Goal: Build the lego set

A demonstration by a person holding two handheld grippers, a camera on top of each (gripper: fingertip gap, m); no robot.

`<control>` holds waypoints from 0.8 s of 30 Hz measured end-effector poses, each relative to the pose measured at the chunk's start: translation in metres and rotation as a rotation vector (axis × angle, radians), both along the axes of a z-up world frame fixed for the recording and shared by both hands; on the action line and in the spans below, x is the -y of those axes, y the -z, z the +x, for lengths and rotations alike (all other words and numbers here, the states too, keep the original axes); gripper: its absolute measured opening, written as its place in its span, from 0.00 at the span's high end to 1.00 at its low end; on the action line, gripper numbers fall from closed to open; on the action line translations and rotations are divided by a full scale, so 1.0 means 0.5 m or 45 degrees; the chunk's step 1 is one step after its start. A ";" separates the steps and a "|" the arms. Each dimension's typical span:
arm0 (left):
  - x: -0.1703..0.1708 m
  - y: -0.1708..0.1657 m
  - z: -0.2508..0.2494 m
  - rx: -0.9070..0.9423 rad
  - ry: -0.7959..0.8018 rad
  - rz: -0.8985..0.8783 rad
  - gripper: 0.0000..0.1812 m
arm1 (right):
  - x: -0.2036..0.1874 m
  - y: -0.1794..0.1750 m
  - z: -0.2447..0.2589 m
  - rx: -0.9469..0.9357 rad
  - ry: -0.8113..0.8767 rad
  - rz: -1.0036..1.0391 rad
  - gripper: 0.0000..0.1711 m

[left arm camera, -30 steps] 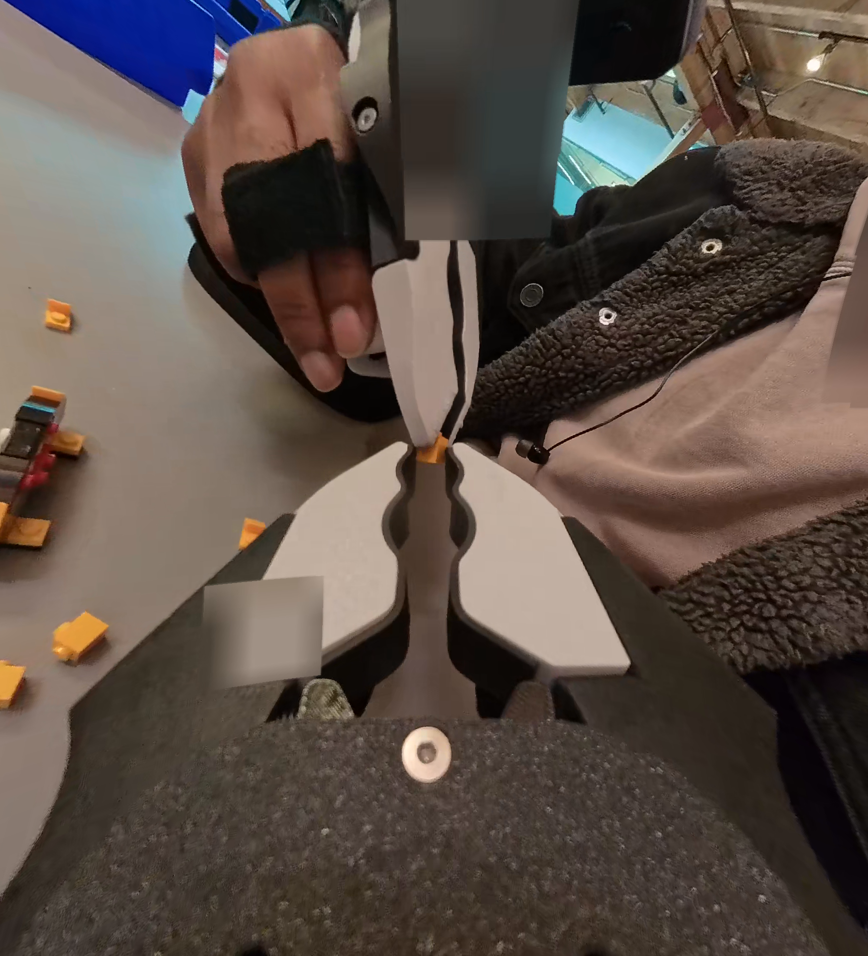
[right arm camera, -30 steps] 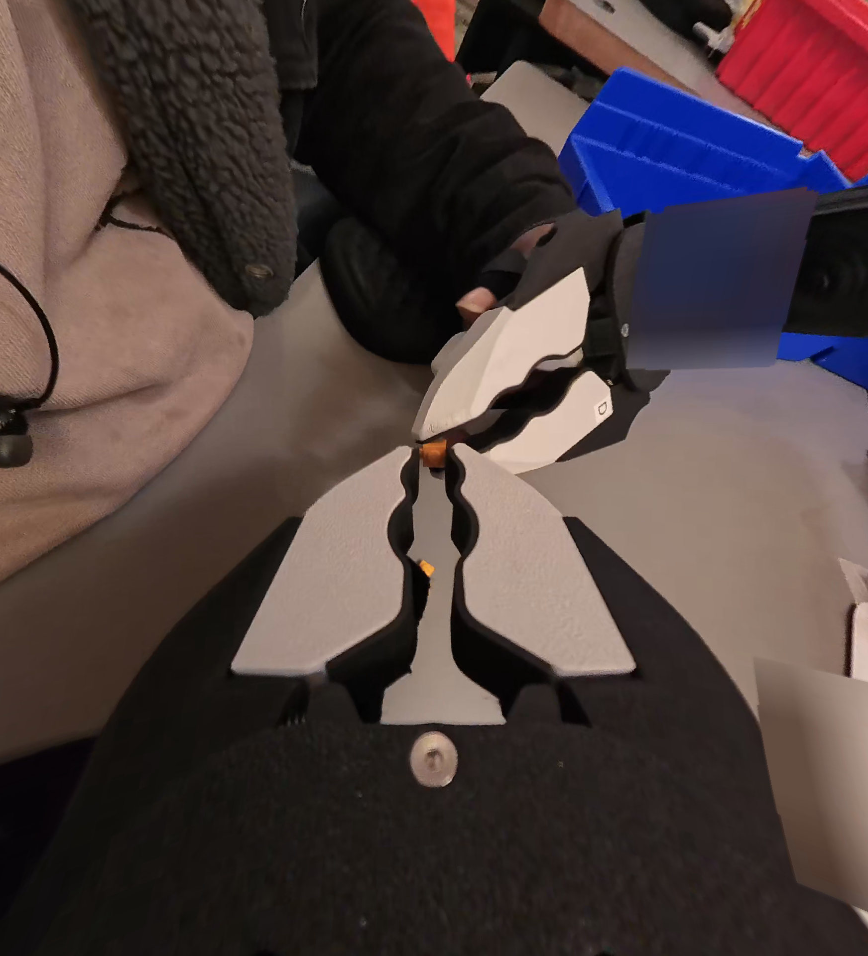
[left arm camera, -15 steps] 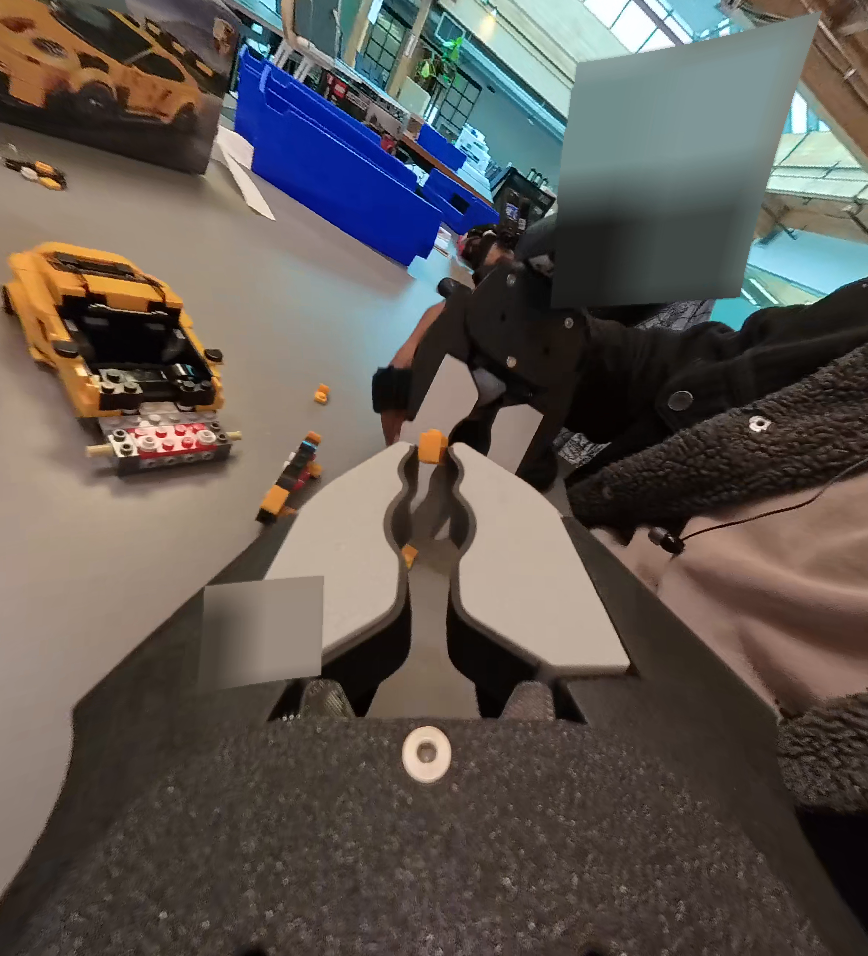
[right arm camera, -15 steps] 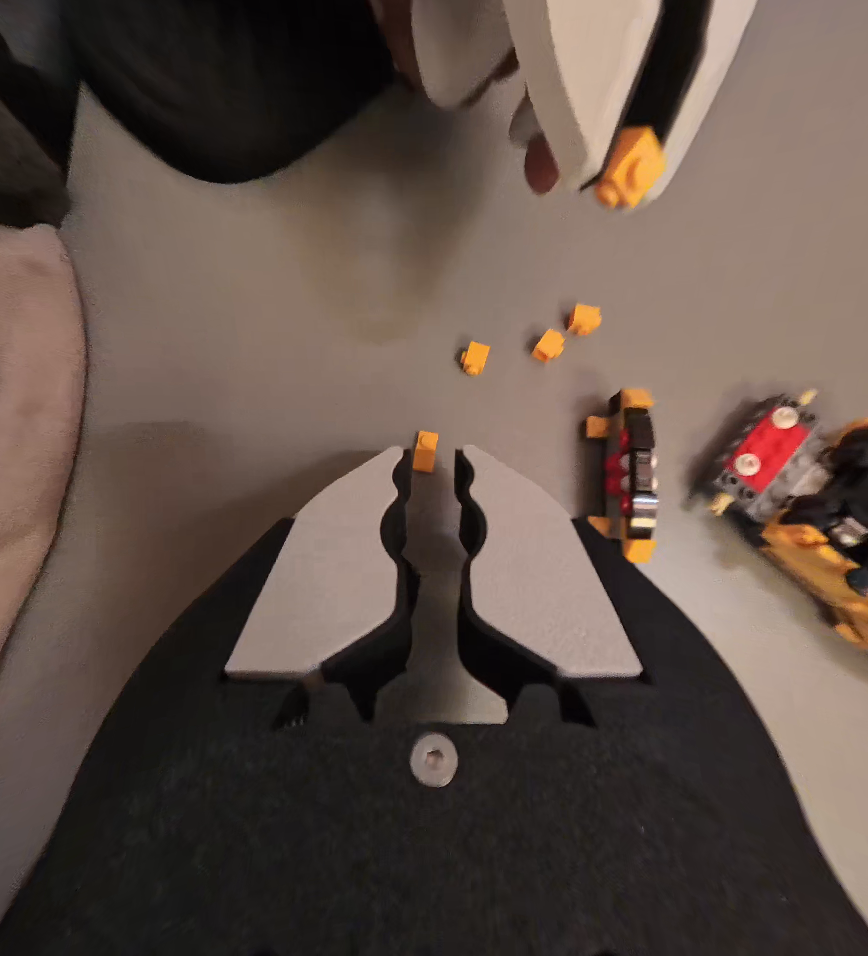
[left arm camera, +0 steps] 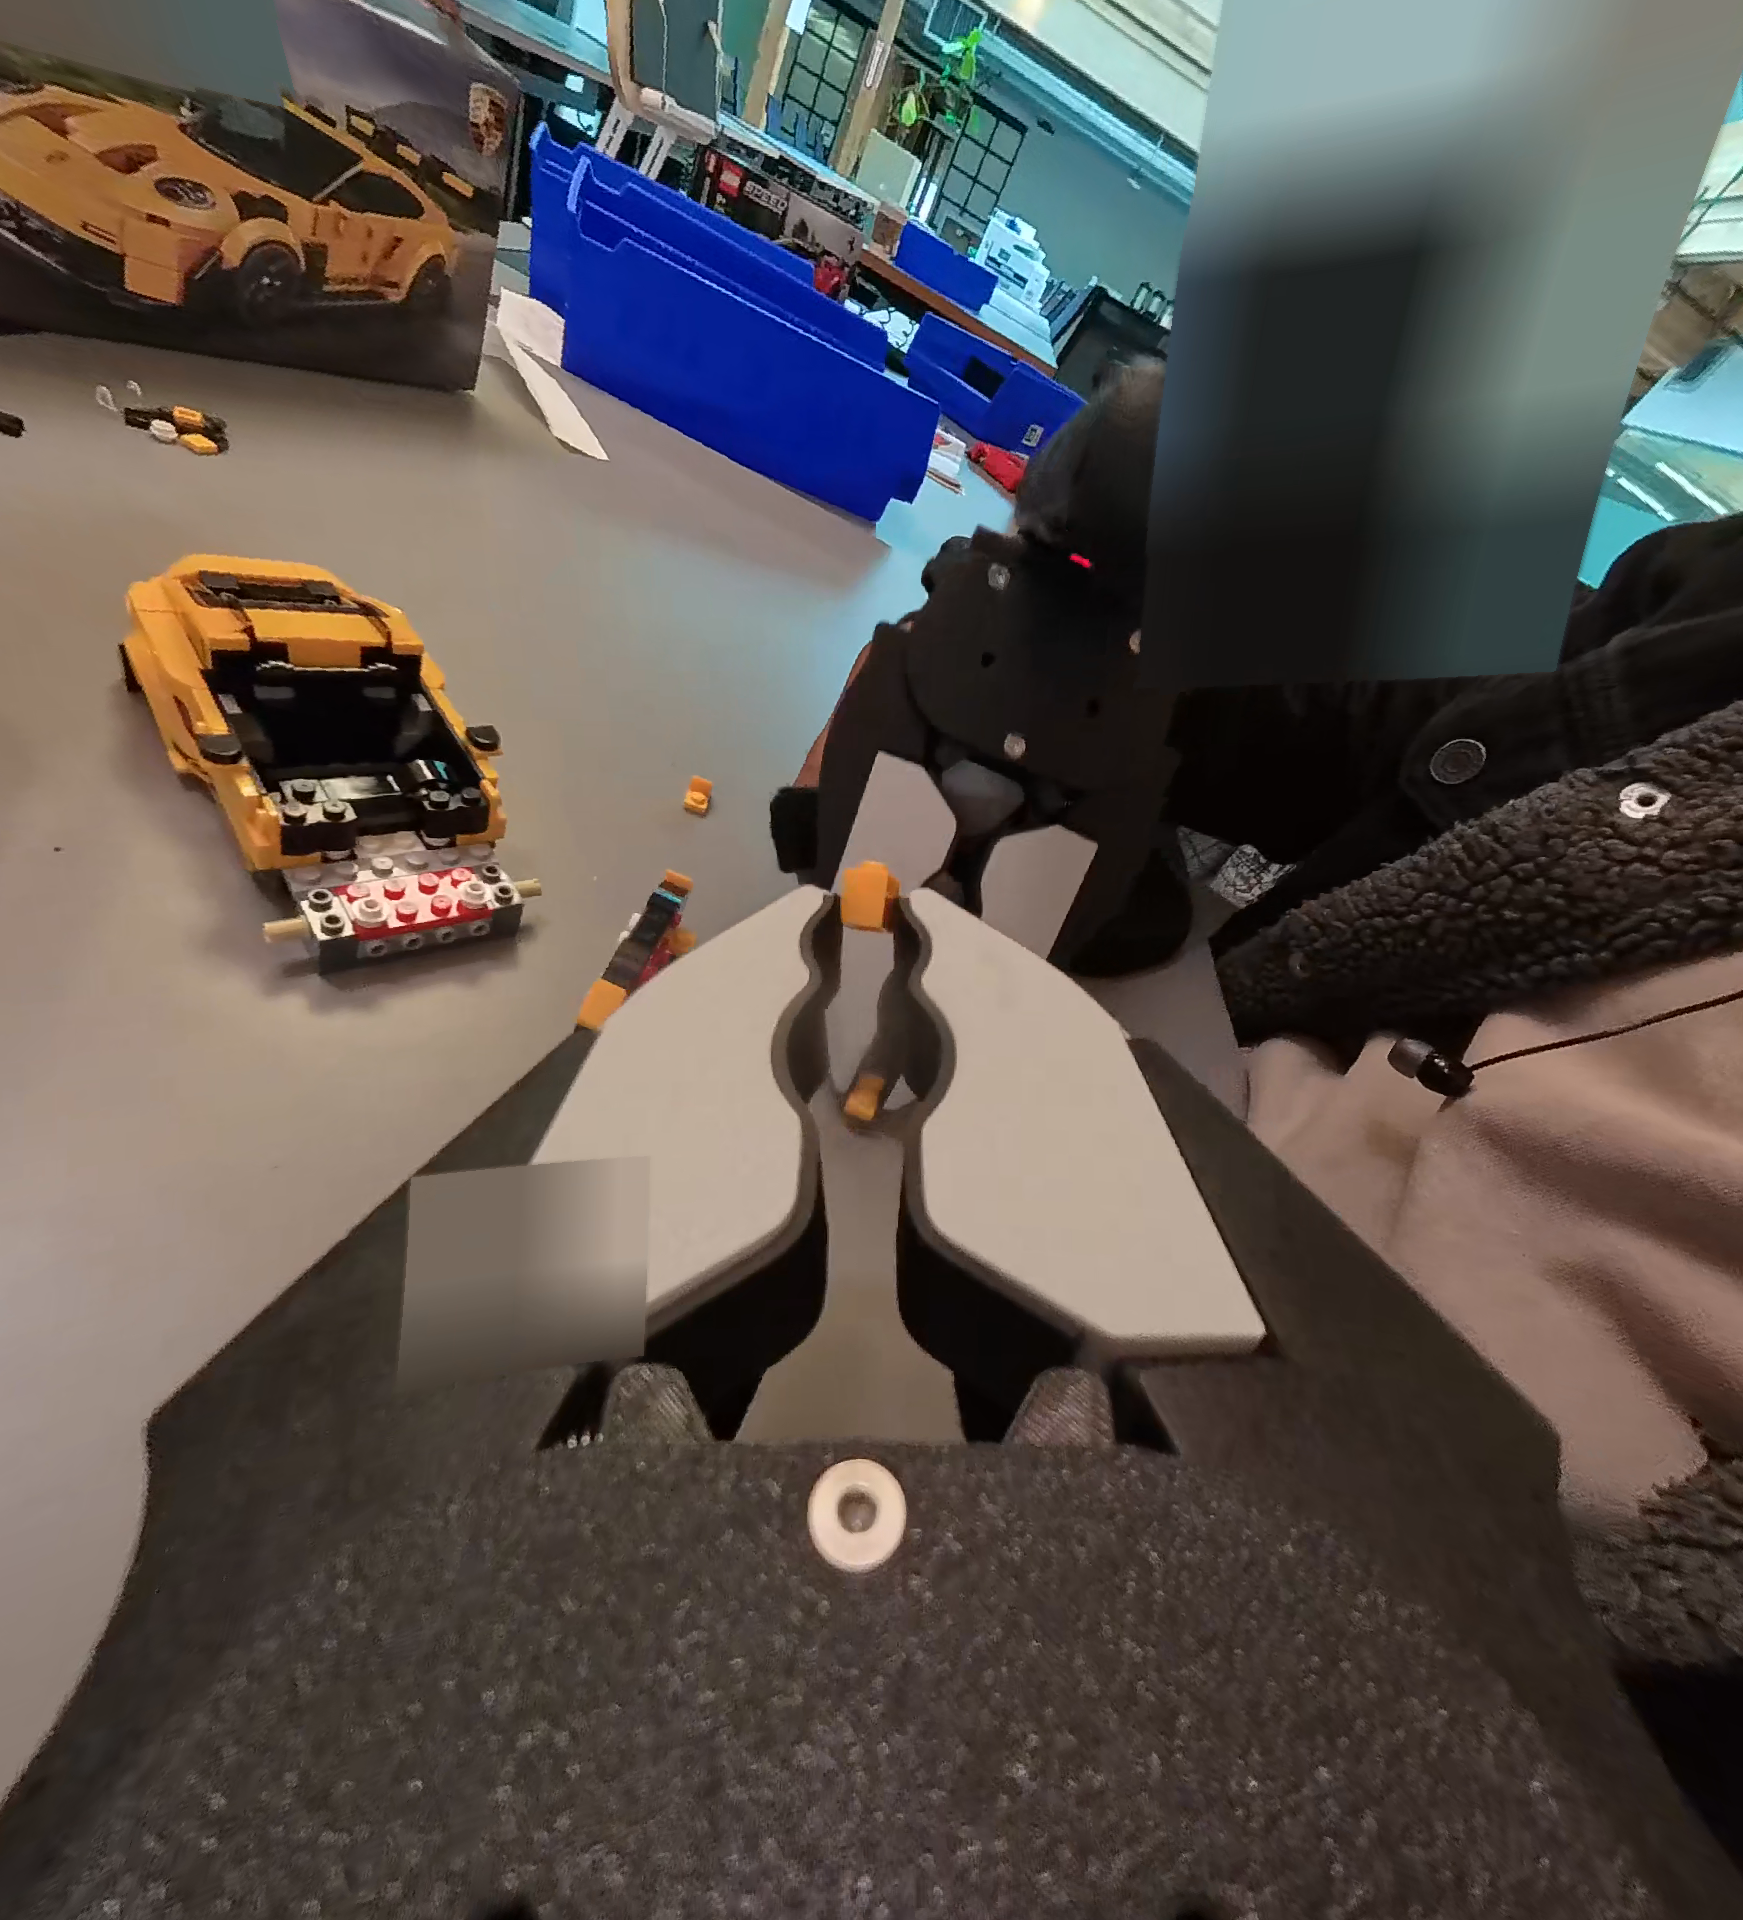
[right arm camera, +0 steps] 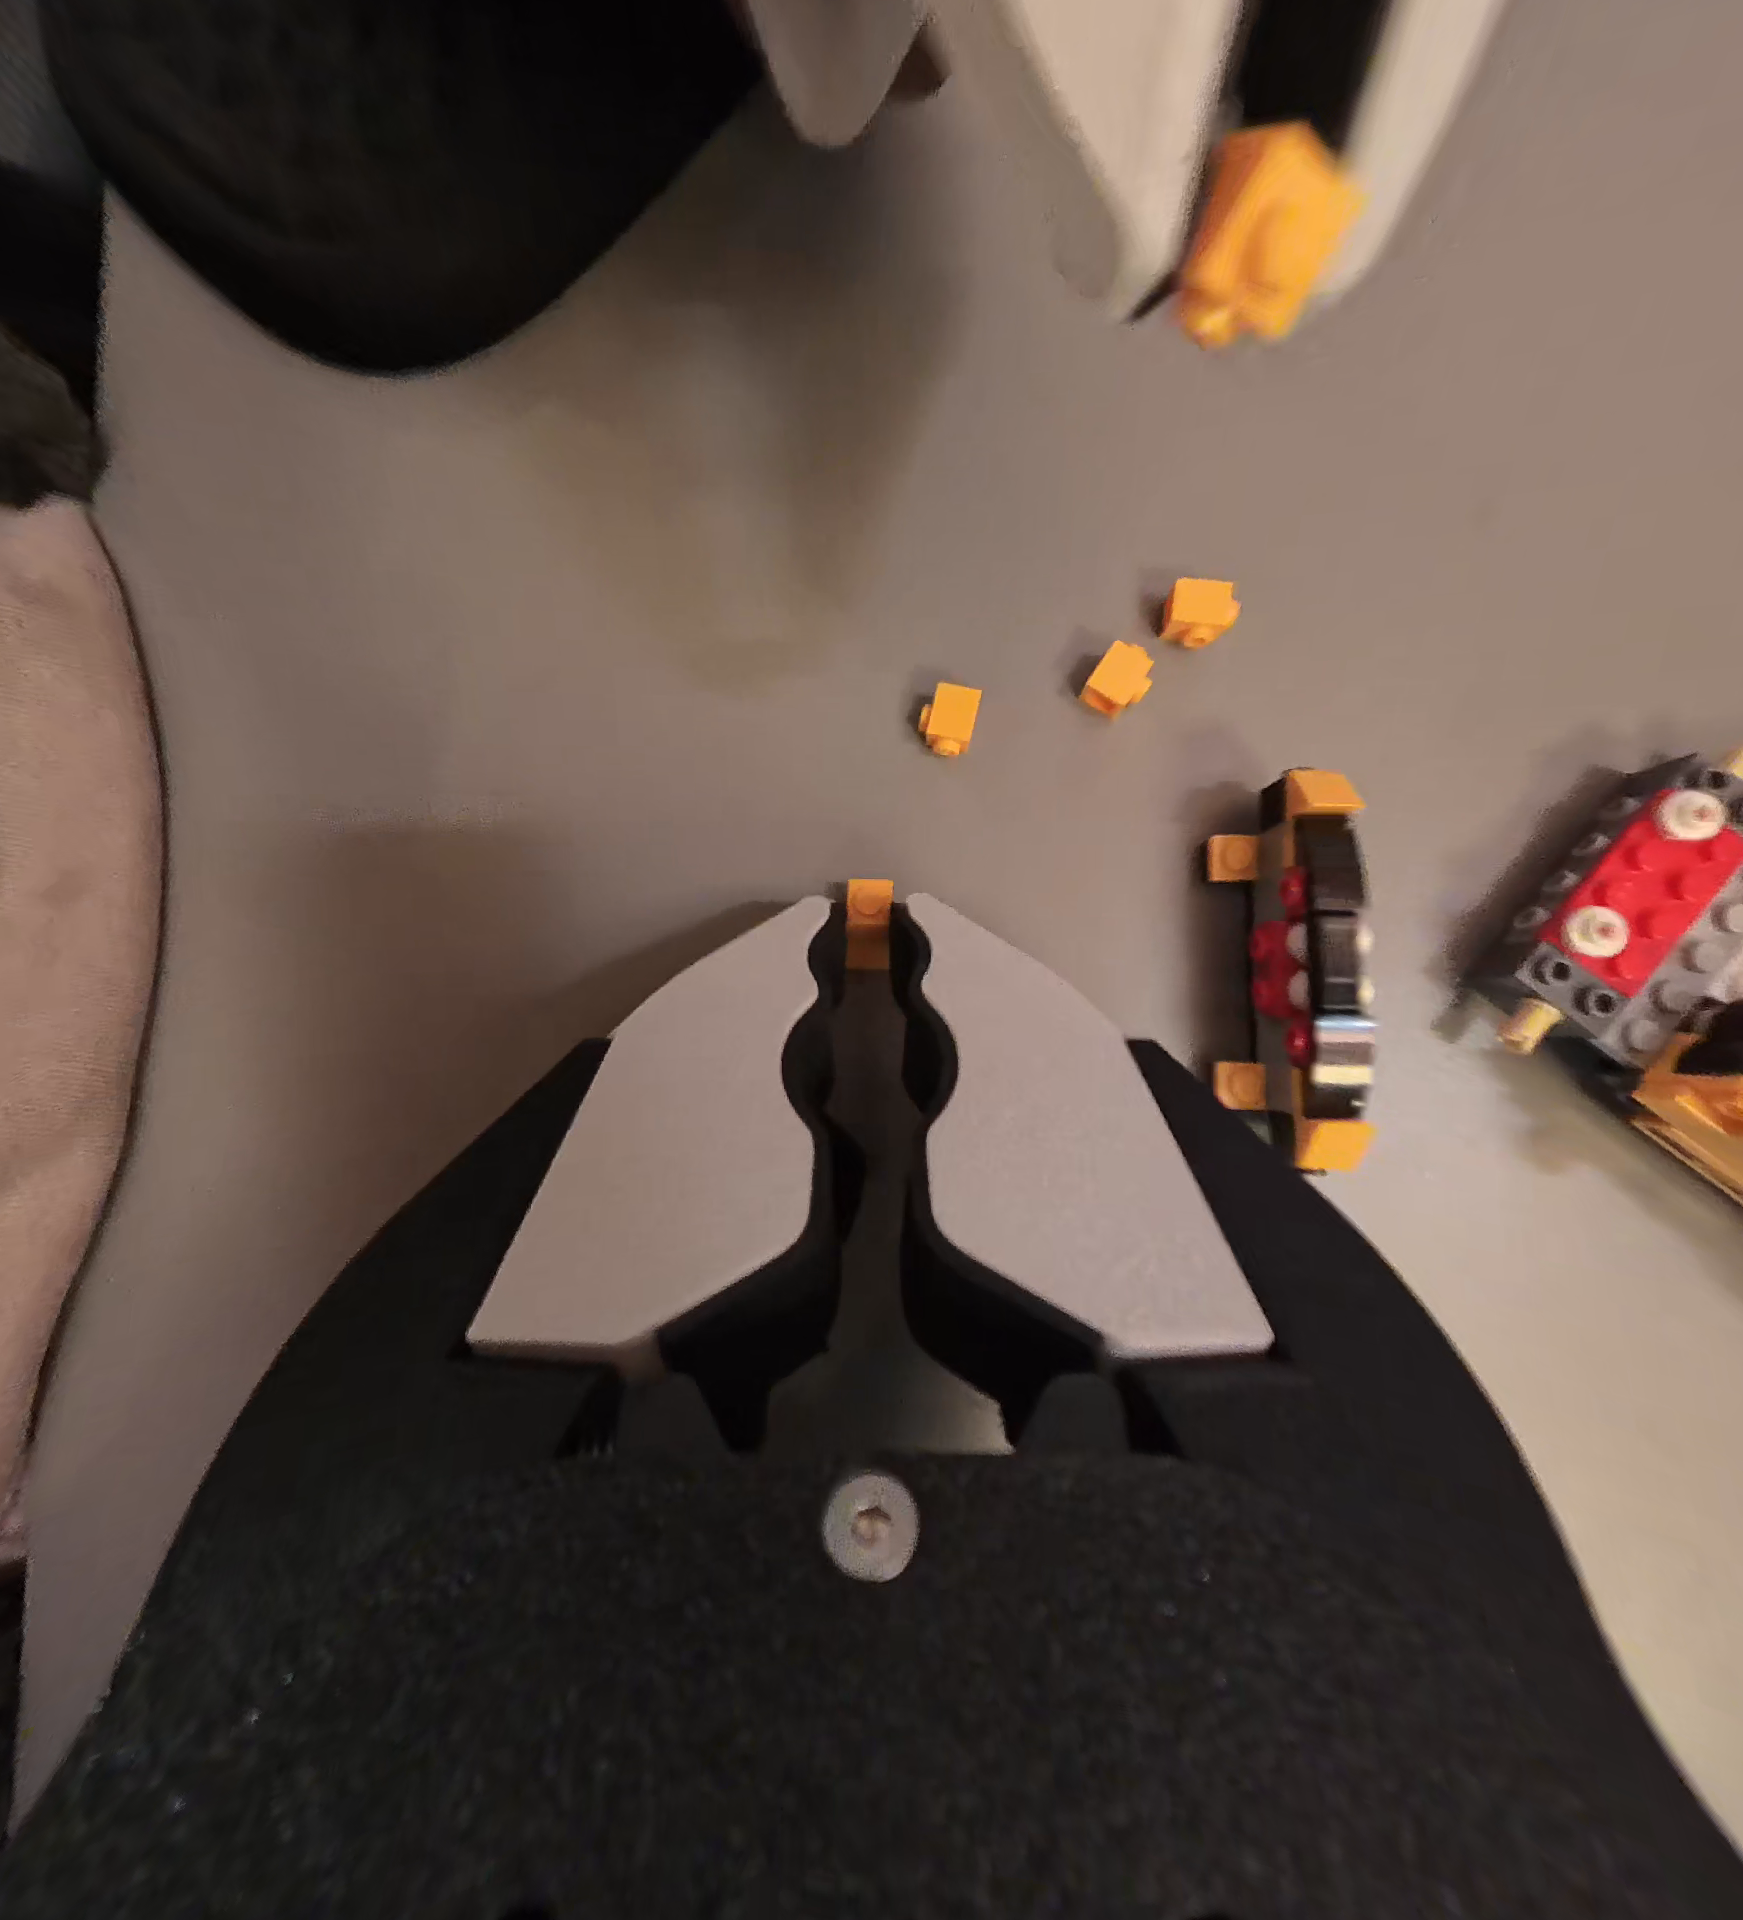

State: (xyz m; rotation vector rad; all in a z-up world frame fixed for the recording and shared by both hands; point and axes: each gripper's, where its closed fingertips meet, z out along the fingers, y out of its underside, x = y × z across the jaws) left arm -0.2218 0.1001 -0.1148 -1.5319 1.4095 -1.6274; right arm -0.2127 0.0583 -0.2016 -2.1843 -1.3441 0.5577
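Observation:
My left gripper [left arm camera: 868, 920] is shut on a small orange brick [left arm camera: 868, 894] and held above the grey table. In the right wrist view it shows blurred at the top, with its brick [right arm camera: 1262, 223]. My right gripper [right arm camera: 868, 925] points down at the table, shut on a small orange piece [right arm camera: 868, 914]. The partly built yellow car [left arm camera: 306, 717] stands to the left, its red and grey rear plate [right arm camera: 1656, 894] open. A black, red and orange sub-assembly [right arm camera: 1303, 966] lies between the car and my right gripper.
Three loose orange bricks [right arm camera: 1116, 675] lie on the table [right arm camera: 534, 727] ahead of my right gripper. The set's box [left arm camera: 202, 208] and blue bins [left arm camera: 742, 353] stand at the back. The person's jacket [left arm camera: 1573, 883] borders the right side. Across from one pair of fingers to the other is roughly 10 centimeters.
The grippers were tip to tip on an orange piece. They have pulled apart, each holding an orange piece. The left one swung toward the car; the right one turned down to the table.

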 end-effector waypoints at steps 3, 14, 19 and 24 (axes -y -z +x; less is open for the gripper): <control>0.002 -0.006 -0.001 0.021 -0.003 0.040 0.95 | -0.027 -0.066 0.005 -0.234 0.093 0.060 0.95; 0.027 -0.001 0.004 0.011 0.046 0.116 0.95 | -0.051 -0.202 0.007 -0.711 0.151 0.096 0.95; 0.028 -0.001 0.003 0.009 0.051 0.103 0.95 | -0.052 -0.196 0.004 -0.712 0.152 0.080 0.95; 0.028 0.001 0.003 -0.001 0.048 0.094 0.95 | -0.052 -0.195 0.002 -0.721 0.149 0.073 0.95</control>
